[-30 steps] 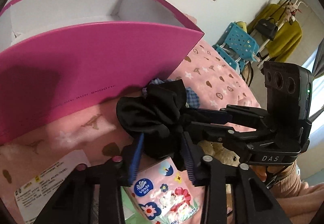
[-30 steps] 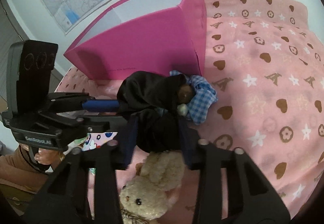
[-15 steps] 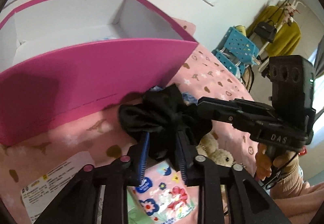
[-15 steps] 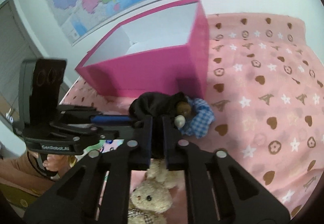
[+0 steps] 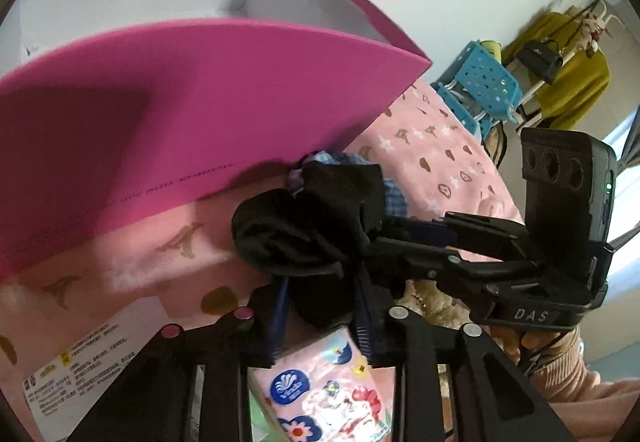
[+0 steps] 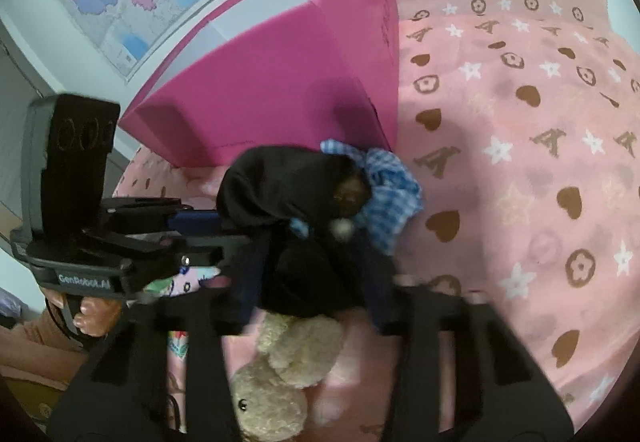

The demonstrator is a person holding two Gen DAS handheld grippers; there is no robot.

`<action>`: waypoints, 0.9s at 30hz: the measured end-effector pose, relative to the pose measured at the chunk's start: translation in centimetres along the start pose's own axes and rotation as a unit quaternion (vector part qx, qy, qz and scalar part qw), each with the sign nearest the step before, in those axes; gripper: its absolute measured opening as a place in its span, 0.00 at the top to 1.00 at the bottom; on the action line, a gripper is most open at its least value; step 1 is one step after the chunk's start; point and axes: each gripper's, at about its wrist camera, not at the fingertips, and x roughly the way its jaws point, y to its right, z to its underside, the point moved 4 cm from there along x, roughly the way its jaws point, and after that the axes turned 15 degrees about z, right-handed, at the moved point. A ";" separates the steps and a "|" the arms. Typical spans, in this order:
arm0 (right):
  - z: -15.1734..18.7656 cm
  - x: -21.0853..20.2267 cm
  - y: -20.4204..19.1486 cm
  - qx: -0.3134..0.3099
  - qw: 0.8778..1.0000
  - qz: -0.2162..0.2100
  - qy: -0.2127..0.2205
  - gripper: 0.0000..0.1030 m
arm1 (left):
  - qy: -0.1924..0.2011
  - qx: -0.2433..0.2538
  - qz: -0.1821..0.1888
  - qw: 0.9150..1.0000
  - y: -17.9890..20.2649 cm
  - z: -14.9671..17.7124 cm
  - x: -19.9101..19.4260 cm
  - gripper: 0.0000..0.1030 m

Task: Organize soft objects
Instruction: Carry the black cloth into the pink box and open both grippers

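Observation:
A black cloth bundle hangs between both grippers, just in front of the open pink box. My left gripper is shut on its lower part. My right gripper has its blue pads wide apart around the same bundle; the fingers are motion-blurred. A blue checked cloth lies behind the bundle by the box corner. A beige teddy bear lies on the bed under the right gripper.
A floral tissue pack and a printed white sheet lie below the left gripper. The pink patterned blanket stretches to the right. A blue plastic stool and a coat rack stand beyond the bed.
The right gripper's jaws, closed on the black bundle half a second ago, have spread wide. Both grippers and the bundle sit lower, nearer the box front.

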 end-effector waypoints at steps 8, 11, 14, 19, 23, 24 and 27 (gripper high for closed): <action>-0.6 -3.5 -1.9 -0.036 0.997 0.003 0.063 0.77 | 0.050 0.039 0.026 0.998 2.4 -0.3 -2.3 0.82; -1.0 -5.2 -2.4 -0.039 0.995 -0.005 0.086 0.78 | 0.070 0.052 0.035 0.996 3.4 -0.5 -3.9 0.82; -1.6 -6.8 -3.0 -0.046 0.993 -0.010 0.107 0.78 | 0.093 0.069 0.034 0.993 4.6 -0.8 -5.5 0.82; -3.0 -8.7 -4.6 -0.067 0.988 -0.013 0.136 0.78 | 0.124 0.096 0.021 0.987 6.3 -1.6 -8.0 0.82; -4.5 -9.8 -5.4 -0.081 0.984 -0.015 0.156 0.78 | 0.145 0.109 0.016 0.983 6.8 -2.7 -9.8 0.82; -4.9 -10.0 -5.6 -0.085 0.983 -0.014 0.162 0.78 | 0.149 0.110 0.014 0.983 6.9 -3.1 -10.0 0.82; -6.5 -10.4 -5.9 -0.091 0.980 -0.017 0.176 0.78 | 0.158 0.116 0.004 0.981 6.9 -4.4 -10.7 0.82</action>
